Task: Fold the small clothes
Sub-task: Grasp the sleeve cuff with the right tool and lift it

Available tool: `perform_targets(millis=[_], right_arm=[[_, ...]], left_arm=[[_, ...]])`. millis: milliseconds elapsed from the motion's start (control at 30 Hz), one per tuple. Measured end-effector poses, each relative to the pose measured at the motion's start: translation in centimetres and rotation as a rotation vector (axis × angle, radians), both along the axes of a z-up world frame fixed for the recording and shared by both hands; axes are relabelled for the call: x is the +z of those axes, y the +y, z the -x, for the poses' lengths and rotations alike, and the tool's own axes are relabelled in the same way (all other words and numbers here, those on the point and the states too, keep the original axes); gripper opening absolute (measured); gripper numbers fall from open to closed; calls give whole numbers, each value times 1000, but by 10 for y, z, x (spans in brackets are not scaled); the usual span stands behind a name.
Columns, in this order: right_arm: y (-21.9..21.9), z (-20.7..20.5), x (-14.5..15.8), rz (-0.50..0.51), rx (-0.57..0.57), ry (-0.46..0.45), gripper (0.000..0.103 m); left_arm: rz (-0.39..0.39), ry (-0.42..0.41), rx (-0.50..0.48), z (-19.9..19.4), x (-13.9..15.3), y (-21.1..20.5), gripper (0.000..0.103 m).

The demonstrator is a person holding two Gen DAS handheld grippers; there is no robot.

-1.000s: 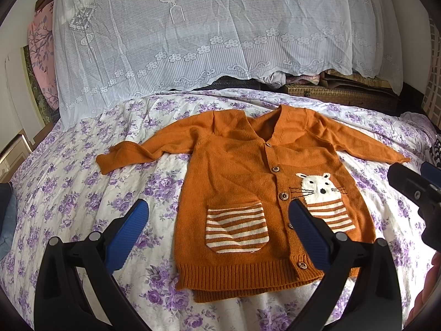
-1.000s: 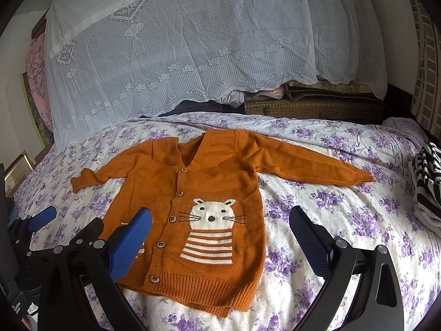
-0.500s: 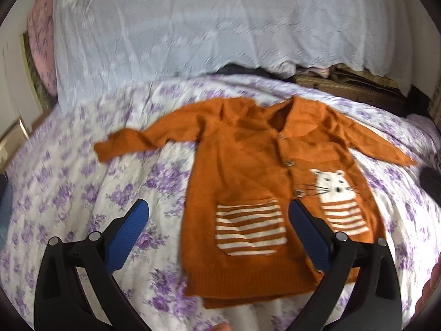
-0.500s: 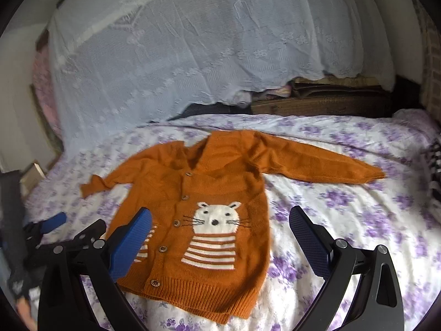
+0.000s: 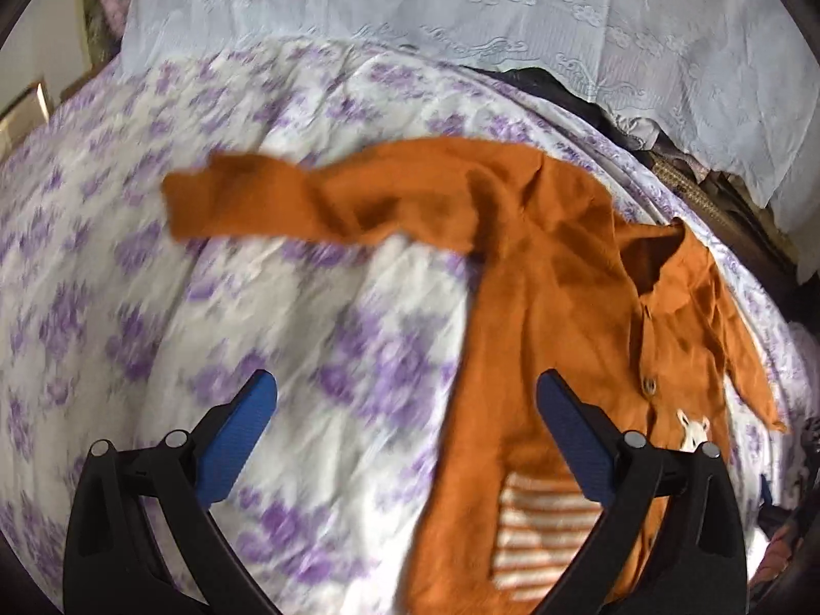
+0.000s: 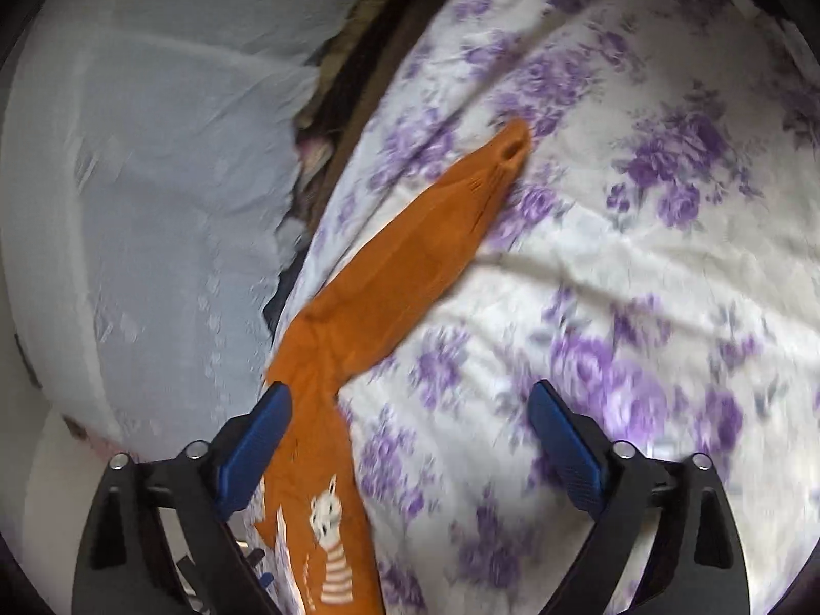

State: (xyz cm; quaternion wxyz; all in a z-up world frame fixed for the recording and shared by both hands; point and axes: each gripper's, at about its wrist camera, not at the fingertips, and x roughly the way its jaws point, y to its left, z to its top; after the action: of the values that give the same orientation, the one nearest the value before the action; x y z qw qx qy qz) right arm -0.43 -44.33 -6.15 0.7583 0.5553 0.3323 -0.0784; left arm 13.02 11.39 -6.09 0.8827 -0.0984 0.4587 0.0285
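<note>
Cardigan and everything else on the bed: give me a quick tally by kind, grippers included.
Orange cardigan: 1, lying spread on the bed
Floral bedsheet: 1
White lace cover behind the bed: 1
Grippers: 2, the left gripper and the right gripper, both with fingers apart and holding nothing
Total: 5
</note>
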Motion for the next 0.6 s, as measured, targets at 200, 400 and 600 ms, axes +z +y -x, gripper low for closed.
perform_targets(millis=[200,400,600], right_arm=[[-4,-57,-6,37,-142,63,91],[9,-92,-5,107,-319,70,47],[-22,-84,-12,68,-328,-54,8]], left_arm=[[29,10,-65,-37,9,-53,99],[-47,-24,-187,-66,18,-148,99],[-96,72,-223,-101,-32,-207,99]])
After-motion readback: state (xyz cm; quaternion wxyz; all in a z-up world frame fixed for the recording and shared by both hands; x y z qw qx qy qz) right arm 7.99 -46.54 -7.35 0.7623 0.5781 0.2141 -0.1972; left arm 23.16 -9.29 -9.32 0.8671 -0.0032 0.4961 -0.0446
